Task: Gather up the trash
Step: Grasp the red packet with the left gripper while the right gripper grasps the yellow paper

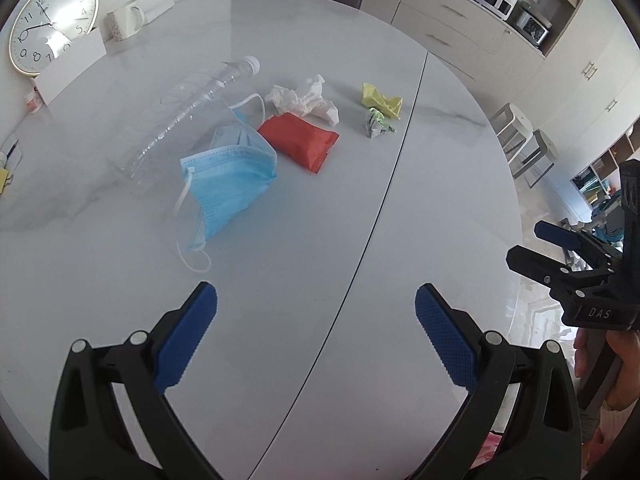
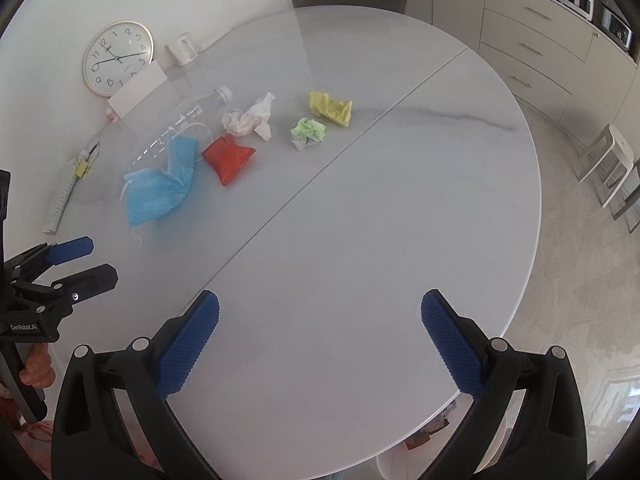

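Left wrist view, left to right: clock [image 1: 52, 26], mug [image 1: 124, 19], clear plastic bottle [image 1: 188, 108] lying on its side, blue face mask [image 1: 230, 184], red packet [image 1: 298, 140], crumpled white tissue [image 1: 306, 98], green paper wad [image 1: 376, 122] and yellow paper wad [image 1: 380, 99], all on the white round table [image 1: 400, 240]. The mask touches the bottle and lies just beside the packet; the two wads touch each other. The left gripper [image 1: 316, 334] hovers near the table's front edge, jaws wide and empty. The right gripper [image 1: 536, 246] enters at the far right, jaws apart, holding nothing.

Progress, as judged: collection has not begun; all six pieces remain on the table, well apart from both grippers.

Right wrist view adds what the left lacks: below the table's near rim, a white container [image 2: 404, 466], possibly a bin, with scraps in it. The right gripper [image 2: 320, 338] is wide open there too.
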